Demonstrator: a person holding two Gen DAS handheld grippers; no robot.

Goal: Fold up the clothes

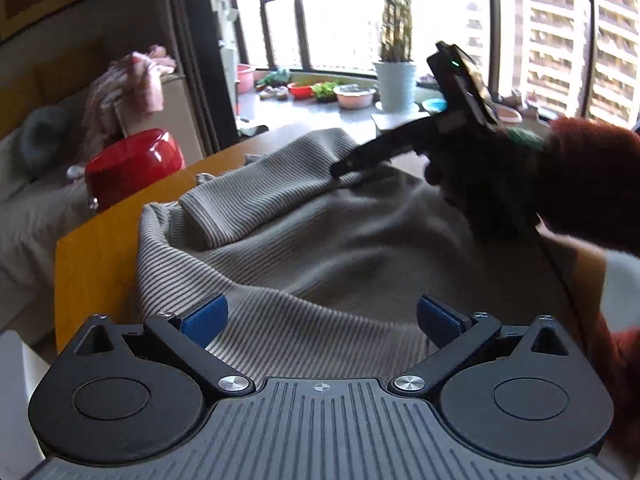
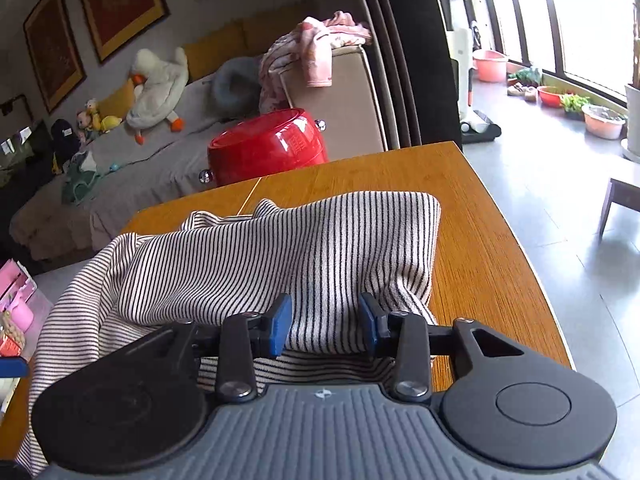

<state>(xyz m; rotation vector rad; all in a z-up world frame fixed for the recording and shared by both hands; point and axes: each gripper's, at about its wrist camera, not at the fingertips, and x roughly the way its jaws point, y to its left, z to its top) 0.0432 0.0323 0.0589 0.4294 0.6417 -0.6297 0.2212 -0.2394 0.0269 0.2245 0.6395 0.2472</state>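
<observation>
Both hand-held grippers, left (image 1: pixel 322 320) and right (image 2: pixel 325 326), are held apart, gripping nothing, over the half-folded striped garment (image 2: pixel 280 248) bunched on the tabletop (image 2: pixel 480 240); smoothing remains.

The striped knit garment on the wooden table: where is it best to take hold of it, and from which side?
Probably the folded corner of the striped knit garment at its far right: it lies flat with bare wooden table beside it. Come from the right, low, sliding one finger under the edge.

Ribbed striped cloth garment (image 2: pixel 280 248) on smooth, grained wooden table (image 2: pixel 480 248).
</observation>
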